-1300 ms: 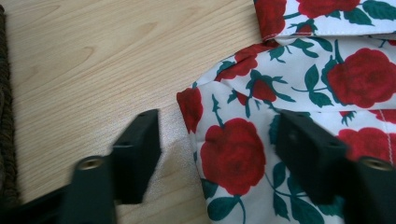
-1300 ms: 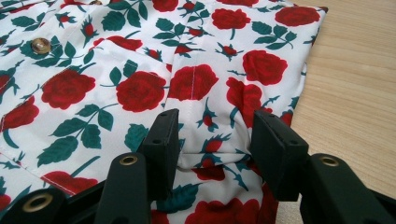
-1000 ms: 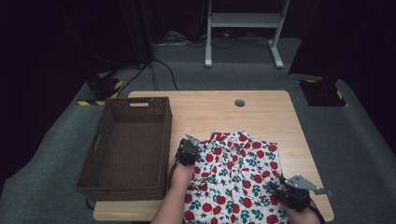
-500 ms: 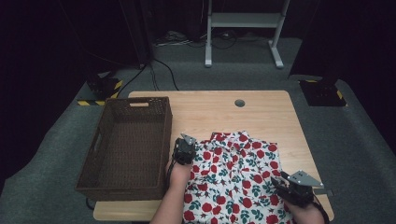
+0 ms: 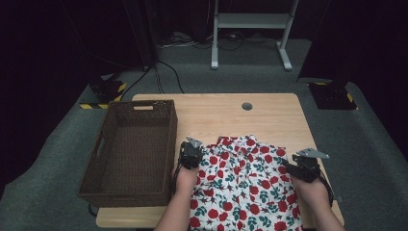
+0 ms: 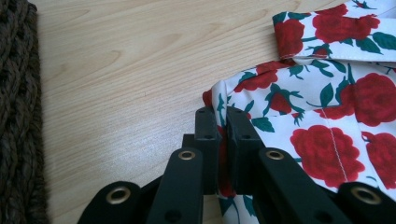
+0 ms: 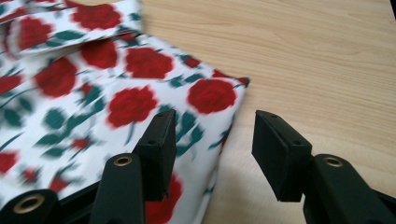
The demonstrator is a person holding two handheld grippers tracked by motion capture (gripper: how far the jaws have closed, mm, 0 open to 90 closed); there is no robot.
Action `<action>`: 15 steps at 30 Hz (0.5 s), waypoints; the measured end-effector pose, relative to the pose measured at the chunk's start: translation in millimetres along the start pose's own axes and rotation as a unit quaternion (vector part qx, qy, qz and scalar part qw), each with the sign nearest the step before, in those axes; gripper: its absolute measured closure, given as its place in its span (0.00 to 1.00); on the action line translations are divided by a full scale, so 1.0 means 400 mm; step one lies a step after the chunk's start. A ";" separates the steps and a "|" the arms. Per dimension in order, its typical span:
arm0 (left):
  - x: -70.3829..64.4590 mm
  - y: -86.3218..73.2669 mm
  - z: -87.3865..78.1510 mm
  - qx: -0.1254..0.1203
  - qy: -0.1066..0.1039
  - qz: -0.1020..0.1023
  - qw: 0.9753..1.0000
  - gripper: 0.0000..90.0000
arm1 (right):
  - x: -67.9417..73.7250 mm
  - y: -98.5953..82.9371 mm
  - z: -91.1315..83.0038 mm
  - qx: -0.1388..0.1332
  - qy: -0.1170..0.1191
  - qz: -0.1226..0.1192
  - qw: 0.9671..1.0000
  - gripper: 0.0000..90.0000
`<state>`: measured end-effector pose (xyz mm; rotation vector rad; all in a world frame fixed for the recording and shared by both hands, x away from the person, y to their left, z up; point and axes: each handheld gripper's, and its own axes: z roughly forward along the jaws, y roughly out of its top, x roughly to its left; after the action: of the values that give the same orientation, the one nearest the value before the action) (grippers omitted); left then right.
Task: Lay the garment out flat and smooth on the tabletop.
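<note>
Our left gripper (image 6: pixel 223 122) is clamped on the left edge of the rose-print garment (image 5: pixel 245 187), the two black jaws pressed together with a fold of cloth between them. In the high view it (image 5: pixel 191 153) sits just beside the wicker basket (image 5: pixel 126 192), at the garment's upper left corner. That grip looks unchanged over the last second.

What has changed is on the other side. Our right gripper (image 5: pixel 299 168) has moved up along the garment's right edge, away from the near edge of the desk (image 5: pixel 226 113), and now rests level with the cloth's upper right part. Its jaws stand apart: in the right gripper view (image 7: pixel 212 140) one jaw lies over the fabric and the other over bare wood, so the hem runs between them without being pinched.

The garment lies flat across the near right half of the desk, its lower part running off the near edge. The basket stands empty along the left edge.

We judge that the right side is lined up for its grasp but not yet secured. Once those jaws close on the hem, both upper corners are held and we can lift or fold the cloth.
</note>
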<state>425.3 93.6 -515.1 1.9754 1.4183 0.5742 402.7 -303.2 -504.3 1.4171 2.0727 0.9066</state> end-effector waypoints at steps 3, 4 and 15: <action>0.002 0.005 0.000 -0.001 -0.003 -0.002 1.000 0.93 | -0.016 0.021 0.031 0.011 0.004 0.017 1.000 0.55; 0.003 0.006 0.001 -0.001 -0.003 -0.003 1.000 0.93 | -0.019 0.027 0.041 0.016 0.001 0.021 1.000 0.54; 0.005 0.004 0.024 0.010 -0.004 -0.013 1.000 0.95 | -0.034 0.051 0.109 0.058 -0.020 0.031 0.998 0.58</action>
<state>433.5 92.9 -520.5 1.9691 1.4476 0.5426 450.8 -299.7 -518.4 1.5533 2.0919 0.7865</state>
